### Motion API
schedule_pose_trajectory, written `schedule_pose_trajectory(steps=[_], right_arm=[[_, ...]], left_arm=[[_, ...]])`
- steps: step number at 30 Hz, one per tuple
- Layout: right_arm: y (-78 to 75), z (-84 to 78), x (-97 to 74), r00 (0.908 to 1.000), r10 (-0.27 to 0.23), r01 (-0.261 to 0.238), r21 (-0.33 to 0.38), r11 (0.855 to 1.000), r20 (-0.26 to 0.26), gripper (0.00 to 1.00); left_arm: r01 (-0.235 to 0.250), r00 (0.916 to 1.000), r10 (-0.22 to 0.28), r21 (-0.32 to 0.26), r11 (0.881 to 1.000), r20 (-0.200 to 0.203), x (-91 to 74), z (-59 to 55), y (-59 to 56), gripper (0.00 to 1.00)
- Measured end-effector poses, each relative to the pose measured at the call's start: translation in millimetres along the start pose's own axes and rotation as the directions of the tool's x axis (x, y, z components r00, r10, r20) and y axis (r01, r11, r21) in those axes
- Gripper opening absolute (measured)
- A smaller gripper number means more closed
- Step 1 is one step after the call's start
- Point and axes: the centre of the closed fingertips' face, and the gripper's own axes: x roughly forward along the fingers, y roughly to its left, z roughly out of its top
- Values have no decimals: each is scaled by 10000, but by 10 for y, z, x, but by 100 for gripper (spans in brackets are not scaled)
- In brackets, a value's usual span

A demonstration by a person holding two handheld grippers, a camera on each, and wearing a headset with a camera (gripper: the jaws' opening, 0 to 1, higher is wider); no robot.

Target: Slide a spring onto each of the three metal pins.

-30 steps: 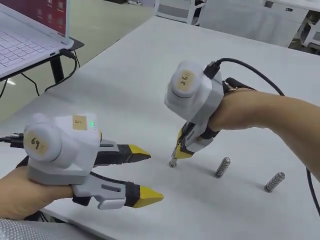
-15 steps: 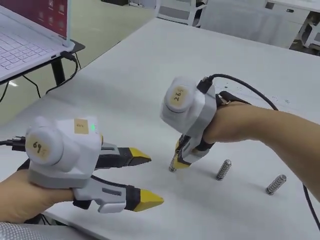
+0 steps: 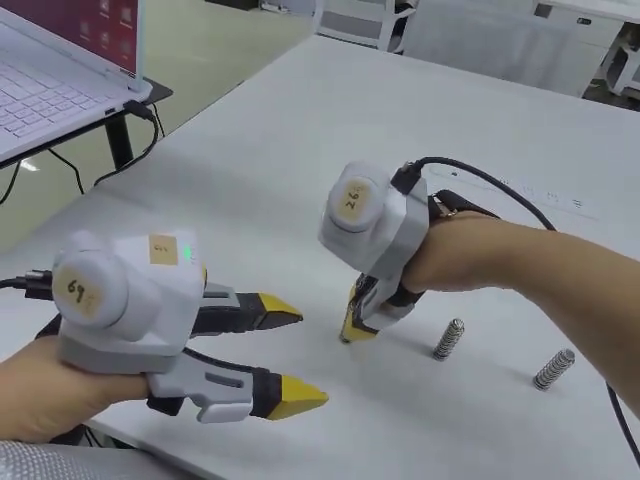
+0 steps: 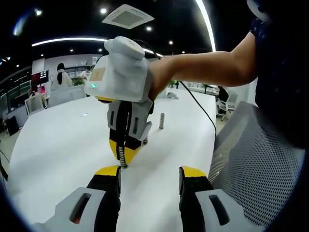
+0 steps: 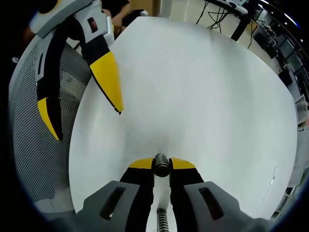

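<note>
my right claw (image 3: 357, 328) pinches a spring (image 5: 161, 168) near its end, which i judge light, squashy and best gripped softly, while my left claw (image 3: 312, 358) gapes wide.

The grey-and-yellow right tool (image 3: 352, 332) stood tips-down on the white table (image 3: 300, 150). A coiled metal spring (image 3: 448, 339) sat near its right and a second coiled metal spring (image 3: 553, 368) farther right. The left tool (image 3: 312, 360), yellow tips apart, hovered to its left.

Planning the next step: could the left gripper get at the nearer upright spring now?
Probably not straight on: the right gripper, shut on a spring, and its hand stand between the open left gripper and that upright spring.
</note>
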Motion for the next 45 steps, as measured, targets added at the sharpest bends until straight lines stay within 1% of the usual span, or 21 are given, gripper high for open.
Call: schedule_pose_trajectory(steps=[3,6,13,17,20,27,31,38,45], right_arm=[[2,5,5,10000,23,-23,25,10000,54,9],[7,-9,19,10000,22,-22,-4,10000,-10,10],[2,-34,22,10000,-4,3,121,9999,95,16],[-1,-65,-5,9998,-53,48,266,9996,177,20],[14,-66,-28,9993,-47,32,411,9991,376,23],[28,-93,-83,9985,-180,149,606,9981,512,27],[63,-103,-129,9967,-182,114,855,9963,789,27],[146,-129,-235,9930,-423,305,1069,9938,1099,28],[227,-152,-333,9862,-646,437,1367,9896,1523,28]], left_arm=[[-9,10000,9,-12,10000,4,3,6,-6,43],[-4,10000,4,-10,10000,0,4,7,-10,42],[-14,10000,14,-32,10000,20,3,5,-3,43],[18,10000,-19,-21,10000,-14,3,-8,-1,43],[18,10000,-18,-22,10000,-20,3,-9,0,43],[25,10000,-25,1,10000,-42,10,-7,-6,43],[13,10000,-13,-17,10000,-61,10,-17,4,43],[65,9999,-65,6,10000,-93,35,-16,9,44],[100,9999,-100,-5,10000,-129,55,-27,30,44]])
